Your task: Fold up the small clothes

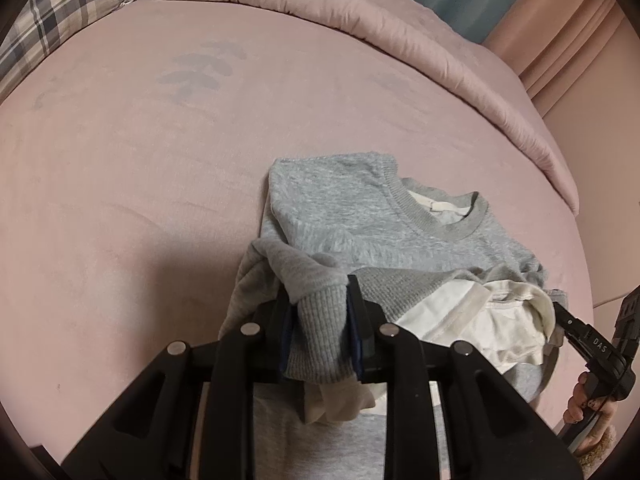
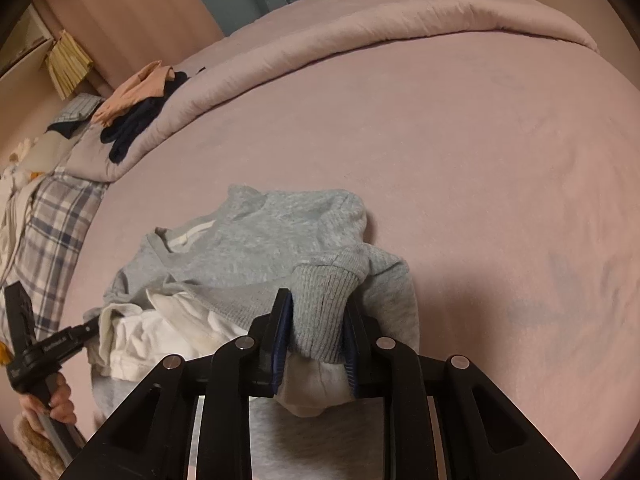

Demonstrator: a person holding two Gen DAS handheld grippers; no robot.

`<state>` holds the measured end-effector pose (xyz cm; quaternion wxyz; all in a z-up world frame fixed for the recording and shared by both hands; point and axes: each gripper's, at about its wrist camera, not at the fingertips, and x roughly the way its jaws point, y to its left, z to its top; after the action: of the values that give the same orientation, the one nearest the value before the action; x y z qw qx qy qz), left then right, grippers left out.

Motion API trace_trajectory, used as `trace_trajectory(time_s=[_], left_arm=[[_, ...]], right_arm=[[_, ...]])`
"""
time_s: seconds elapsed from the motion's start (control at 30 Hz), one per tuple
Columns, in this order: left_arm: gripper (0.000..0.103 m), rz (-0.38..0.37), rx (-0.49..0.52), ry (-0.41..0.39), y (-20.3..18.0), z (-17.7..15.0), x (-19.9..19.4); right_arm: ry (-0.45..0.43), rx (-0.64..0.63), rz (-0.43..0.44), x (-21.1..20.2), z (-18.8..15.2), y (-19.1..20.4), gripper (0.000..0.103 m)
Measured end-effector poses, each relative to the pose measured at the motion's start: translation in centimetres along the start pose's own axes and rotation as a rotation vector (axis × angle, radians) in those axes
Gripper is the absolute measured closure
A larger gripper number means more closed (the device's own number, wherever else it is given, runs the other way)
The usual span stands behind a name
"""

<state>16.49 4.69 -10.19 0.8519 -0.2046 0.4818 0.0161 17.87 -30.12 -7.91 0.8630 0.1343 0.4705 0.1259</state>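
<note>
A small grey sweatshirt (image 1: 360, 220) with a white lining lies on the pink bed, collar away from me, its lower part lifted and doubled back toward the chest. My left gripper (image 1: 322, 320) is shut on the ribbed grey hem at one corner. My right gripper (image 2: 316, 328) is shut on the ribbed hem at the other corner; it also shows at the right edge of the left wrist view (image 1: 560, 316), against the white lining. The sweatshirt (image 2: 260, 236) fills the middle of the right wrist view, and the left gripper (image 2: 94, 326) shows at its left edge.
A rolled pink duvet (image 1: 380, 28) runs along the far side of the bed. A plaid pillow (image 1: 60, 12) lies at the far left. Dark and peach clothes (image 2: 136, 112) sit on the duvet. Pink bedsheet (image 2: 500, 200) stretches around the sweatshirt.
</note>
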Motion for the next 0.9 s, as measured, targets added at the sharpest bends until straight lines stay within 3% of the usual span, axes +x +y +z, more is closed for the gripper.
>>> trace_trajectory(time_s=[0.1,0.2,0.27,0.53,0.63,0.73,0.8,0.87,0.9], left_arm=[[0.063,-0.019,-0.011,-0.011,0.0,-0.1,-1.0],[0.050,-0.037,-0.012,-0.033,-0.1,-0.4,-2.4],[0.048,-0.040,-0.008,-0.052,-0.3,-0.5,-3.3],[0.044,-0.105,-0.023,-0.001,-0.5,-2.7,-3.8],[0.046,-0.117,-0.034,0.030,-0.7,-3.2,-2.9],[0.062,-0.115,-0.050,0.047,-0.6,-3.4,-1.9],[0.080,-0.097,-0.060,0.051,-0.4,-3.4,-1.3],[0.083,-0.091,-0.062,0.054,-0.1,-3.5,-1.0],[0.086,-0.095,-0.068,0.053,0.0,-3.6,-0.9]], right_arm=[[-0.006,-0.001,-0.002,-0.6,0.0,0.2,0.077],[-0.020,-0.005,-0.013,-1.6,-0.1,0.3,0.060],[-0.041,-0.005,-0.021,-2.3,-0.1,0.4,0.053],[-0.058,0.010,0.035,-3.9,-1.3,0.6,0.053],[-0.039,0.006,0.051,-3.7,-2.1,0.9,0.053],[-0.022,0.001,0.057,-3.0,-2.5,1.2,0.053],[-0.017,-0.007,0.044,-2.6,-2.6,1.4,0.053],[-0.021,-0.007,0.045,-2.4,-2.6,1.4,0.054],[-0.018,-0.008,0.043,-2.2,-2.5,1.5,0.061]])
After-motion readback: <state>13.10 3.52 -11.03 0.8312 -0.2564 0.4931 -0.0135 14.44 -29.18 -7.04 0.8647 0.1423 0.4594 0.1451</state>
